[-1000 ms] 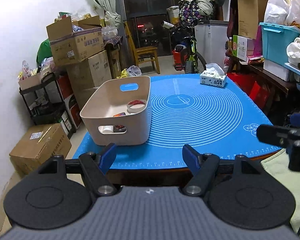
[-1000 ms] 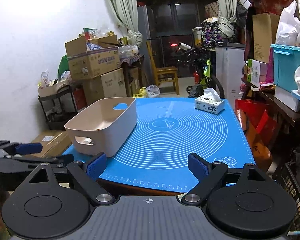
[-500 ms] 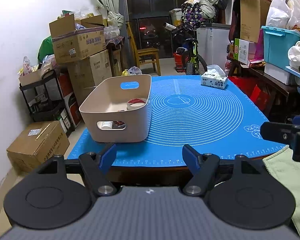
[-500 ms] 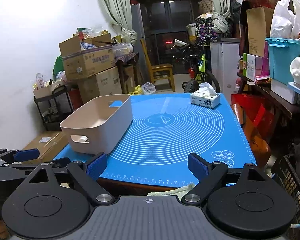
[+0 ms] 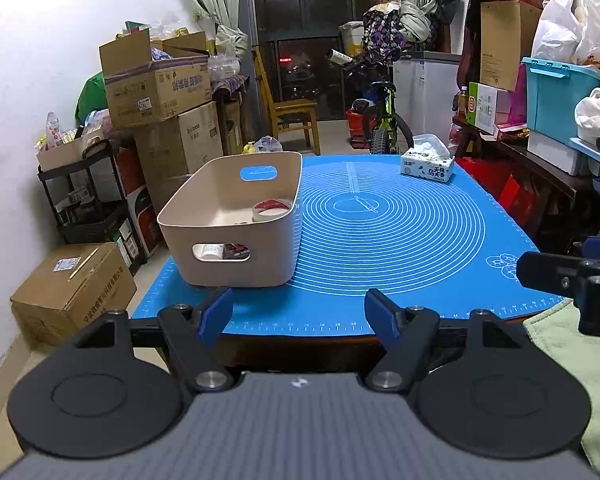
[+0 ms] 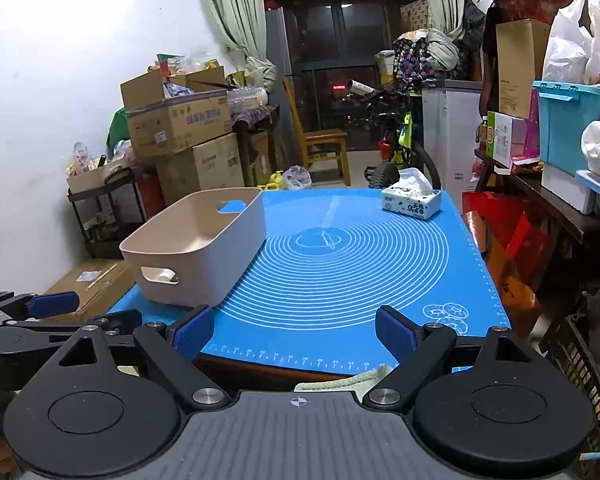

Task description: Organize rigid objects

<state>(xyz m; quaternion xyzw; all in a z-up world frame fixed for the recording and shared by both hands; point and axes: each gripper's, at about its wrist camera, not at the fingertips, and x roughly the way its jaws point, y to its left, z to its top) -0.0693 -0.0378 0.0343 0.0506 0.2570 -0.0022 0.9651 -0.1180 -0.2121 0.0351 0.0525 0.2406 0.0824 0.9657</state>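
A beige bin stands on the left side of the blue mat; it also shows in the right wrist view. Inside it lie a roll of tape, a small white item and a dark item seen through the handle slot. My left gripper is open and empty, held off the table's near edge. My right gripper is open and empty, also off the near edge. Each gripper shows at the side of the other's view.
A tissue box sits at the mat's far right corner. Stacked cardboard boxes and a black cart stand left of the table. A chair, a bicycle and cluttered shelves lie beyond and right.
Both grippers have drawn back from the table and lowered a little, so the bin and mat look farther away. Both stay open and empty.
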